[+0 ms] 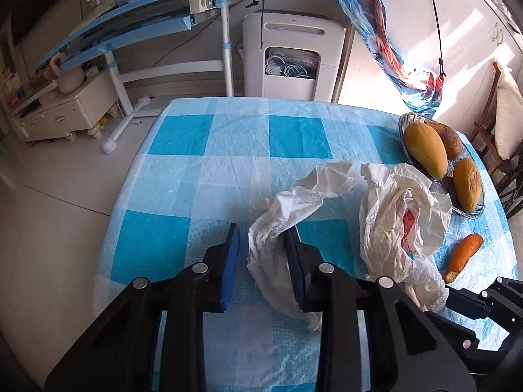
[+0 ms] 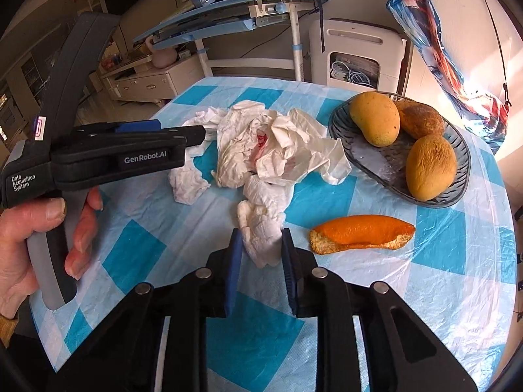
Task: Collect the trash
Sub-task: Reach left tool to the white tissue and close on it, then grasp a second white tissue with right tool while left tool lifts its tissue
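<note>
Crumpled white tissues and a white plastic bag (image 2: 278, 150) with red print lie in a heap on the blue-checked tablecloth (image 2: 130, 251). My left gripper (image 1: 262, 230) stands narrow around one long tissue (image 1: 271, 254). Its right pad touches the tissue, while a sliver of cloth shows beside the left pad. From the right wrist view, that left gripper (image 2: 199, 135) reaches in from the left, held by a hand (image 2: 49, 228). My right gripper (image 2: 261, 232) is shut on the near tissue wad (image 2: 261, 215), both pads pressing it. An orange peel (image 2: 361, 230) lies just to its right.
A dark glass dish (image 2: 376, 160) with three mangoes sits at the table's right side, close behind the peel. The round table's edge curves near on both sides. Beyond it stand a blue desk (image 1: 147, 6), a white appliance (image 1: 294, 55) and a chair (image 1: 503, 124).
</note>
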### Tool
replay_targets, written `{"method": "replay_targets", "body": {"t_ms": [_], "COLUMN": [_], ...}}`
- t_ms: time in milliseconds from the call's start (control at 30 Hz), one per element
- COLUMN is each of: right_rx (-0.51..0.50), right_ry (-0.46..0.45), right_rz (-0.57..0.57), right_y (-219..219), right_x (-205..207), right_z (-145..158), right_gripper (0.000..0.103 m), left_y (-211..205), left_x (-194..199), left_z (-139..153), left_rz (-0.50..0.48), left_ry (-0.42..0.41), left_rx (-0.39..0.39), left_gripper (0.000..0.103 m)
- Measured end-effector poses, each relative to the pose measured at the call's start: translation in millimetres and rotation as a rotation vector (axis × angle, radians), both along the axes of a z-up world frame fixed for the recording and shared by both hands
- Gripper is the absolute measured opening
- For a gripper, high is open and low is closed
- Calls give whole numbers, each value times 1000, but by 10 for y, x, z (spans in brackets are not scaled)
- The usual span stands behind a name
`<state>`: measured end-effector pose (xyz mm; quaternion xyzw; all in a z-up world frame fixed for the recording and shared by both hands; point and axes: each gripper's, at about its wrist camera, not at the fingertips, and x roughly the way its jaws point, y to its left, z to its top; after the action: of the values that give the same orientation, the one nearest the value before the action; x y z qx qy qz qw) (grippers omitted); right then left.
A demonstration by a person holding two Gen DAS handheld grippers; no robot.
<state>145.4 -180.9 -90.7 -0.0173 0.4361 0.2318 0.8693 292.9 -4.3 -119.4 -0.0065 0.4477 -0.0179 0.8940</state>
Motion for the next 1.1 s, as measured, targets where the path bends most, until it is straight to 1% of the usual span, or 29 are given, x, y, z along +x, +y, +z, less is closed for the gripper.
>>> {"method": "replay_targets", "body": {"t_ms": [67, 100, 233, 500, 633, 767, 933, 1100], "right_rx": [4, 7, 35, 88, 108, 141, 193, 237], "right_ry": [6, 6, 9, -16, -46, -67, -82, -83], "right_rz": [12, 18, 36, 72, 81, 72, 49, 33], "right_y": [9, 14, 34, 94, 90, 28, -78, -140], "right_x": [-3, -9, -78, -408, -601, -797, -1085, -1415], "right_z": [9, 19, 72, 296, 455, 573, 669, 681], "right_gripper": [24, 23, 23, 23, 23, 23, 23, 23], "left_y": [16, 31, 156, 281, 258, 190, 90, 8], "left_x": [-39, -88, -343, -1021, -1359, -1687, -2075, -2406], "left_z": [-6, 3, 121, 540, 683, 784, 868, 904], "left_rz": [-10, -9, 8, 12, -3, -22, -54, -81], "left_ry": [14, 7, -17, -98, -130, -162, -190, -208], "left_rx": [-25, -35, -66, -110, -102, -69, -38, -13], "left_gripper": [11, 9, 9, 9, 9, 9, 9, 9]}}
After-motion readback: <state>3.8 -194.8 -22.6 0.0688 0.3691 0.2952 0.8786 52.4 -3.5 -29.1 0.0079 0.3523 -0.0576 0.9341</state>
